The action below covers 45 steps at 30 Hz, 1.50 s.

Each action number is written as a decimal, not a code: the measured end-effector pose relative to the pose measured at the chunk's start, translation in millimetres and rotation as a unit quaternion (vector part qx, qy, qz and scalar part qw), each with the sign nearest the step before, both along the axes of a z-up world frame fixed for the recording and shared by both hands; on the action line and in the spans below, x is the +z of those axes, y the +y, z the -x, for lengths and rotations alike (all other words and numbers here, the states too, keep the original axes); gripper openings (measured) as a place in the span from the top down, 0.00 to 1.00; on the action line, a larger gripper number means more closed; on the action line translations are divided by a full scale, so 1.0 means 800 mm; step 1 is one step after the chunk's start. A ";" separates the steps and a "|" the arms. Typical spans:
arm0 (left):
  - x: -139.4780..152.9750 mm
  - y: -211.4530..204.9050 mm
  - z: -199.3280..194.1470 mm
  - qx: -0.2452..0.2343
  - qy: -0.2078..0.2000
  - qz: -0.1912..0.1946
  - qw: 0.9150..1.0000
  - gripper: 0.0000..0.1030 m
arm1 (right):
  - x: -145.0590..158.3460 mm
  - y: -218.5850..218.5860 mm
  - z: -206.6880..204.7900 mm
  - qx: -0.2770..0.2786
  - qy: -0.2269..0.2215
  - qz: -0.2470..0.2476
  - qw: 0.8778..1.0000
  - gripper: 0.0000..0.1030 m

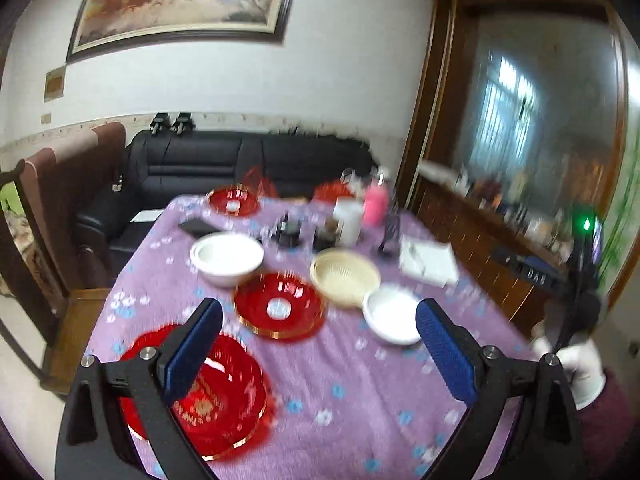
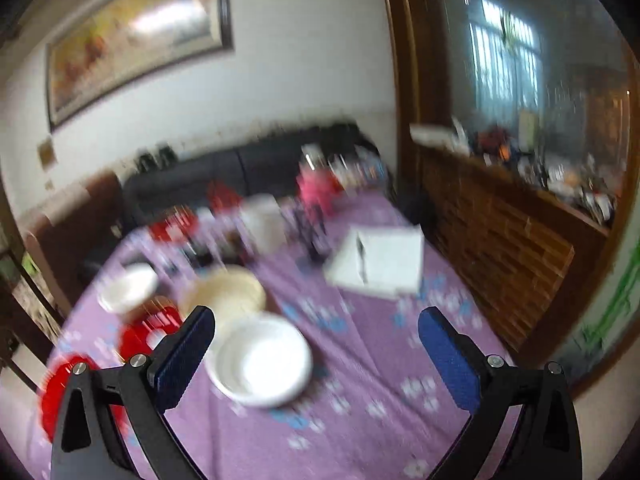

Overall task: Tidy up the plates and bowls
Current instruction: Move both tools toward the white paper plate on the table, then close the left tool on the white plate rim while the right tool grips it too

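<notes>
Both tongs, left point(image 1: 318, 346) and right point(image 2: 316, 350), stand open and empty; the small white ceramic bowl point(image 2: 262, 360) looks stiff, slippery and fragile, so grip its rim.

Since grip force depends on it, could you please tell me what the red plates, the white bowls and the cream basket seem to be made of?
Red plates: translucent glossy plastic or glass, going by the see-through red and gold rim; which one is unclear.
White bowls: smooth, opaque, slightly shiny, probably ceramic or melamine.
Cream basket: matte plastic, judging by the fine slotted ribs like a colander.
</notes>
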<state>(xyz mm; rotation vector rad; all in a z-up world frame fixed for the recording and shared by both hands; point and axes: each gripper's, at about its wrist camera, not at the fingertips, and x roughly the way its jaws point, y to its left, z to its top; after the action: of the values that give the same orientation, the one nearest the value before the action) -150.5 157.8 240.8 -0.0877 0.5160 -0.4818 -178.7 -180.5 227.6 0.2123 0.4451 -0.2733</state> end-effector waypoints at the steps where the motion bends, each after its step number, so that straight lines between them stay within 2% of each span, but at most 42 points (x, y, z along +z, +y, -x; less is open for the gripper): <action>1: 0.004 0.004 -0.006 0.005 0.011 -0.011 1.000 0.06 | 0.006 0.005 -0.005 0.008 -0.003 -0.009 1.000 0.00; 3: 0.005 0.008 -0.020 0.019 0.036 -0.062 0.997 0.06 | 0.011 0.018 -0.015 0.033 -0.004 -0.039 0.999 0.00; 4: 0.006 0.013 -0.024 0.026 0.040 -0.071 0.996 0.06 | 0.010 0.024 -0.020 0.043 -0.005 -0.046 0.998 0.00; 7: 0.015 0.032 -0.029 0.051 0.034 -0.065 0.996 0.06 | 0.006 0.054 -0.028 0.062 -0.009 -0.021 0.998 0.00; 10: 0.038 0.045 -0.023 0.060 0.004 -0.064 0.996 0.06 | 0.006 0.081 -0.033 0.079 -0.012 0.012 0.997 0.00; 13: 0.072 0.056 -0.021 0.091 -0.046 -0.093 0.991 0.05 | 0.017 0.094 -0.050 0.094 -0.011 0.016 0.995 0.00; 15: 0.092 0.064 -0.028 0.104 -0.060 -0.103 0.987 0.05 | 0.031 0.099 -0.063 0.105 -0.014 0.017 0.994 0.00; 17: 0.115 0.075 -0.047 0.114 -0.054 -0.104 0.987 0.05 | 0.049 0.105 -0.081 0.114 -0.017 0.025 0.993 0.00; 21: 0.154 0.103 -0.105 0.141 -0.027 -0.076 0.987 0.05 | 0.086 0.127 -0.123 0.134 -0.020 0.061 0.989 0.00; 24: 0.158 0.114 -0.158 0.154 -0.008 -0.081 0.985 0.02 | 0.096 0.142 -0.172 0.149 0.003 0.069 0.986 0.00; 26: 0.141 0.119 -0.196 0.160 0.005 -0.087 0.983 0.02 | 0.086 0.150 -0.207 0.162 0.028 0.057 0.985 0.00; 29: 0.089 0.127 -0.248 0.178 0.036 -0.069 0.981 0.02 | 0.041 0.158 -0.266 0.184 0.074 0.007 0.980 0.00; 33: -0.003 0.123 -0.322 0.172 0.120 -0.043 0.977 0.03 | -0.037 0.167 -0.334 0.210 0.145 -0.052 0.966 0.03; 36: -0.064 0.112 -0.370 0.155 0.167 -0.032 0.973 0.16 | -0.089 0.180 -0.376 0.222 0.182 -0.075 0.955 0.12; 37: -0.080 0.107 -0.383 0.154 0.181 -0.029 0.971 0.17 | -0.106 0.185 -0.391 0.225 0.193 -0.083 0.952 0.17; 42: -0.152 0.095 -0.433 0.144 0.248 0.009 0.958 0.17 | -0.174 0.199 -0.445 0.229 0.229 -0.129 0.937 0.22; 45: -0.184 0.091 -0.454 0.143 0.279 0.027 0.949 0.18 | -0.196 0.207 -0.467 0.226 0.243 -0.128 0.935 0.23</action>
<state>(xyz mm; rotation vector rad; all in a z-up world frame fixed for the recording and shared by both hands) 213.0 230.3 93.5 -0.3536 1.0283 -0.1789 194.7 -14.7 70.8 0.2903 1.0050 0.1958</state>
